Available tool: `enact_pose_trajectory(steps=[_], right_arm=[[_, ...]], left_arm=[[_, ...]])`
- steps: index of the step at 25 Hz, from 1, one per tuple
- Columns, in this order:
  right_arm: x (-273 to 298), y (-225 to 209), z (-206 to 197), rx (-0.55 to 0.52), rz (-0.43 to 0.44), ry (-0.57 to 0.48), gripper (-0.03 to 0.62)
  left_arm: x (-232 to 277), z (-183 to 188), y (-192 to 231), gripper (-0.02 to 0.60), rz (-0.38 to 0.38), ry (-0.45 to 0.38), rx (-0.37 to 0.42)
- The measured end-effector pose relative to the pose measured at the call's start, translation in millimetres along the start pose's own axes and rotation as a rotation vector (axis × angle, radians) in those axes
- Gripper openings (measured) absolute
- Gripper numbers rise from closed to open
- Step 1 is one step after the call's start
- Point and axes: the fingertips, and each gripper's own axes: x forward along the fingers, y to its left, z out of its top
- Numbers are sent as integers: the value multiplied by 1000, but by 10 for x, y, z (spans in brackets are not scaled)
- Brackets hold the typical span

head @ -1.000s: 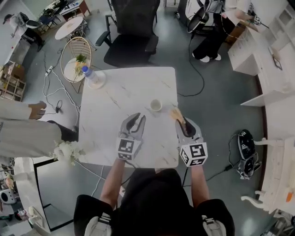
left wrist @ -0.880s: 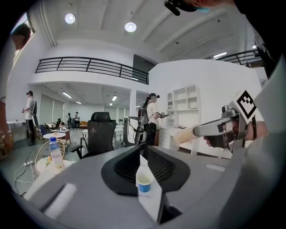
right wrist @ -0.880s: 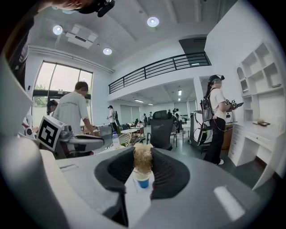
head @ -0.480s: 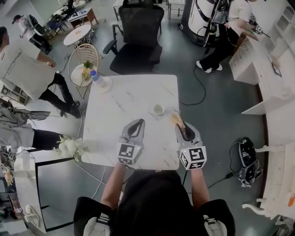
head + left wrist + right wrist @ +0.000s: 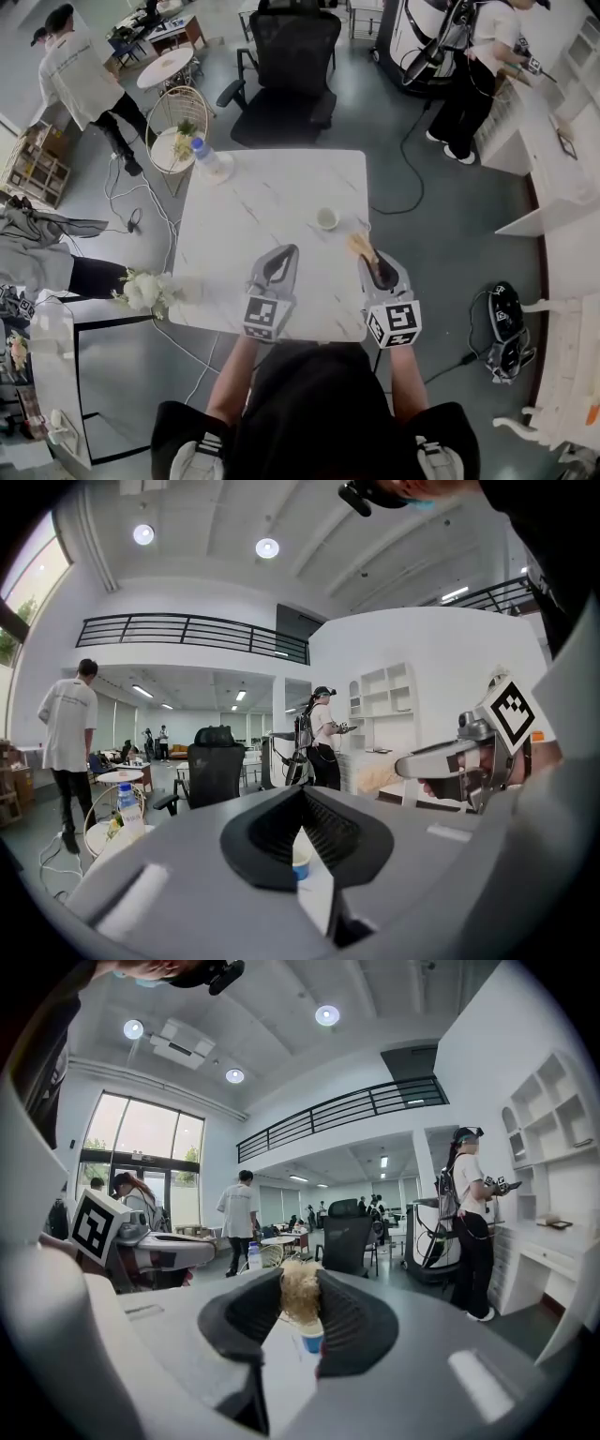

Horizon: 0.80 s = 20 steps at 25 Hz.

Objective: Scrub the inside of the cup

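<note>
Scrubber (image 5: pixel 301 1299) in right tool (image 5: pixel 298 1283), cup (image 5: pixel 326 218) ahead

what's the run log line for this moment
left gripper: jaws just closed, empty | right gripper: shut on scrubber | cup: upright on table, untouched

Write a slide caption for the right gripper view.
Right gripper clamps a tan scrubber, the cup just beyond on the white table; left gripper at left.

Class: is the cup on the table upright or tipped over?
Upright: from above, the cup shows its round rim facing up on the table.
</note>
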Motion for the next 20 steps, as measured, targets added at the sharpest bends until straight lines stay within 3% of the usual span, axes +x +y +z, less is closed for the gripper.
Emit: enact_pose_trajectory(steps=[20], right_arm=[[-48, 133, -32, -23, 41, 4, 107]], left_arm=[[-85, -20, -7, 8, 19, 2, 2]])
